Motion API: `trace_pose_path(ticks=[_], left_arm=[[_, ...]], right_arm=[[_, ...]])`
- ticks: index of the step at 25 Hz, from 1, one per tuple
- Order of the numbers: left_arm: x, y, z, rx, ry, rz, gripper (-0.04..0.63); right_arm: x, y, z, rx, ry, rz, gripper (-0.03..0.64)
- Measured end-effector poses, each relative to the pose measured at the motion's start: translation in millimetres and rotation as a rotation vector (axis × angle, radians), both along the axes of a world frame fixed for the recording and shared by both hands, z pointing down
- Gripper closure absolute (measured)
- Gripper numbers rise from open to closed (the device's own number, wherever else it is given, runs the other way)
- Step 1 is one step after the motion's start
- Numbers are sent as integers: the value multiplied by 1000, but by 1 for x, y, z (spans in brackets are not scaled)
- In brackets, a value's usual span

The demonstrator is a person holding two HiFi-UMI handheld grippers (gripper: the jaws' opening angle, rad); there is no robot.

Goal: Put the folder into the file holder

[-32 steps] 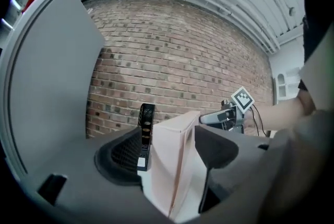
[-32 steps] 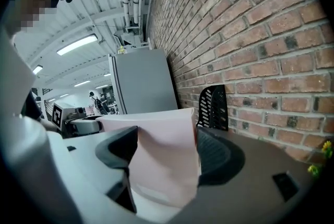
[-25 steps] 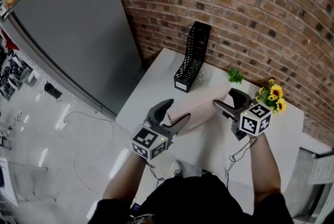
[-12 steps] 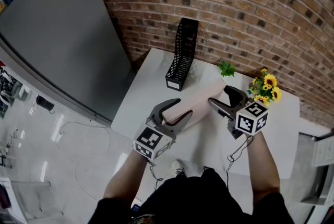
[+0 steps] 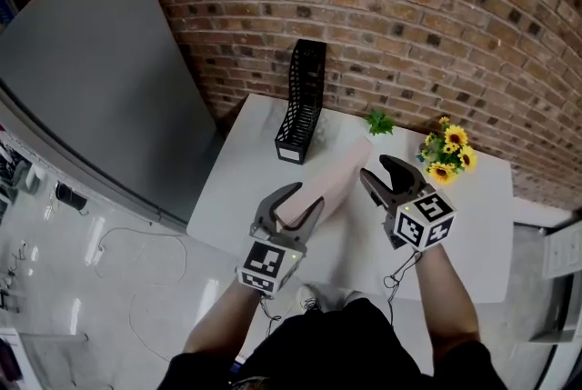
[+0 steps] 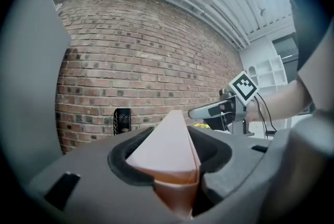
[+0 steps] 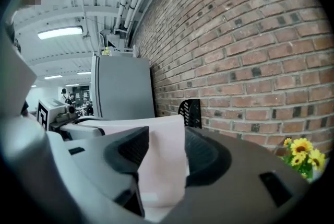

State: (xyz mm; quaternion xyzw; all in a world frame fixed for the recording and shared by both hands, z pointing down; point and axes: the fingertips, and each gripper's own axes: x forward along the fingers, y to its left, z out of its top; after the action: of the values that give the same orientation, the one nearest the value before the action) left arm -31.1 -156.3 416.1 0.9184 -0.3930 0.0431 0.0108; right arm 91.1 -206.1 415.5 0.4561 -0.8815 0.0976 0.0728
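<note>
A pale pink folder (image 5: 333, 177) is held between my two grippers over the white table (image 5: 238, 163). My left gripper (image 5: 298, 200) has the folder's near end between its jaws. Its jaws have just been closing, and the pads press on the folder (image 6: 167, 147). My right gripper (image 5: 375, 170) grips the folder's right side. Those jaws have also just been closing, and the folder (image 7: 164, 157) fills the gap between them. The black mesh file holder (image 5: 303, 102) stands upright at the table's far edge by the brick wall, beyond the folder.
A bunch of sunflowers (image 5: 446, 157) and a small green plant (image 5: 379, 121) stand at the table's back right. A tall grey cabinet (image 5: 91, 79) rises to the left. Cables lie on the floor on the left, below the table.
Both grippers' jaws have closed in on the folder. The folder has swung from lying across the table to pointing more toward the file holder.
</note>
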Motion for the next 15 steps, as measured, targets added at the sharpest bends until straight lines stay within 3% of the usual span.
trace_pose_path(ticks=[2, 3, 4, 15], left_arm=[[-4, 1, -1, -12, 22, -45, 405], [-6, 1, -2, -20, 35, -69, 405], [-9, 1, -3, -26, 48, -91, 405], [-25, 9, -34, 23, 22, -329, 407]], right_arm=[[9, 4, -6, 28, 10, 45, 486], [12, 6, -9, 37, 11, 61, 582], [15, 8, -11, 44, 9, 70, 612], [39, 17, -20, 54, -19, 92, 614]])
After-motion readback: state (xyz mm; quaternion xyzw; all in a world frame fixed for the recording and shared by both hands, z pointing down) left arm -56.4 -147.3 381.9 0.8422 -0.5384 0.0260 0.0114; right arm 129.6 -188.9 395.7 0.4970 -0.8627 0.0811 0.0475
